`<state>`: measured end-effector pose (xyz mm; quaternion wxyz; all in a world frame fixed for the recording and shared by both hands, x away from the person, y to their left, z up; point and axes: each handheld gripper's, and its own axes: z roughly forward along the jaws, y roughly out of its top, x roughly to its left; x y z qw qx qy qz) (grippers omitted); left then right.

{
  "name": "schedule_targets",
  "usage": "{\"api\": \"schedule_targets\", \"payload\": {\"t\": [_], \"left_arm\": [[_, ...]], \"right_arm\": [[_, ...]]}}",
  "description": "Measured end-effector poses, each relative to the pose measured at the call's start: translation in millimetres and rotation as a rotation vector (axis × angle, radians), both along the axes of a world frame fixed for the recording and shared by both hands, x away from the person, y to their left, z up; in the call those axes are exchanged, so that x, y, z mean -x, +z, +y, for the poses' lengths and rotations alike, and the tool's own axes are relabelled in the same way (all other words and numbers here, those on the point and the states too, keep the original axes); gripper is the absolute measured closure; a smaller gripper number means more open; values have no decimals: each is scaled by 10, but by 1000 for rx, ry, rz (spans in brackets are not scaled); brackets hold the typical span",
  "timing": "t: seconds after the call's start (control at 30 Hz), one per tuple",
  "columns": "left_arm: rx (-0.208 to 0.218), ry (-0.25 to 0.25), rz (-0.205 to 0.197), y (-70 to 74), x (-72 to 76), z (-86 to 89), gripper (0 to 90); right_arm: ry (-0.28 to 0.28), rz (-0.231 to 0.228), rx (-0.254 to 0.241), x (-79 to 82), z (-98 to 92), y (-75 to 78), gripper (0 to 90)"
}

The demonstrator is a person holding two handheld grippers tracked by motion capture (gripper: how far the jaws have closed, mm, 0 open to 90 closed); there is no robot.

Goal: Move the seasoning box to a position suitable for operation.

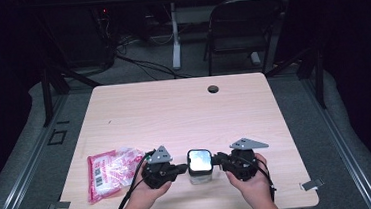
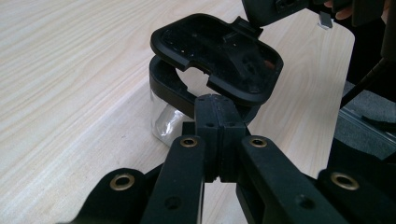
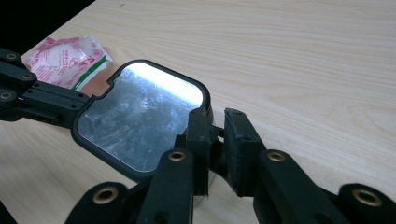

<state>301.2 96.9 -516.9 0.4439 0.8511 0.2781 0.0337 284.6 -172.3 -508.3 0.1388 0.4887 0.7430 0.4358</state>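
A small clear container (image 1: 200, 176) with a black rim (image 2: 163, 86) stands near the table's front edge. Its black lid (image 1: 199, 160) has a shiny top (image 3: 140, 116) and is tilted up, raised on the far side in the left gripper view (image 2: 219, 51). My left gripper (image 1: 183, 169) is shut, its tips (image 2: 219, 107) pressed against the rim on the low side of the lid. My right gripper (image 1: 217, 158) comes from the other side. Its jaws (image 3: 215, 122) stand slightly apart around the lid's small tab, with a thin gap beside the tab.
A pink and white plastic packet (image 1: 111, 173) lies left of the left hand, seen also in the right gripper view (image 3: 65, 58). The wooden table (image 1: 174, 110) has a cable hole (image 1: 213, 88) at the back. A folding chair (image 1: 240, 25) stands behind it.
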Motion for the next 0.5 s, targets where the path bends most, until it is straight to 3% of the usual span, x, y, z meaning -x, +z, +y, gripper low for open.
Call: {"api": "schedule_targets", "payload": {"t": [0.27,0.5], "left_arm": [[8,4,-19,74,4,-35,898],[12,6,-26,164,-10,-88,898]], "right_arm": [[20,5,26,5,-11,75,742],[104,-42,29,145,-9,161,623]]}}
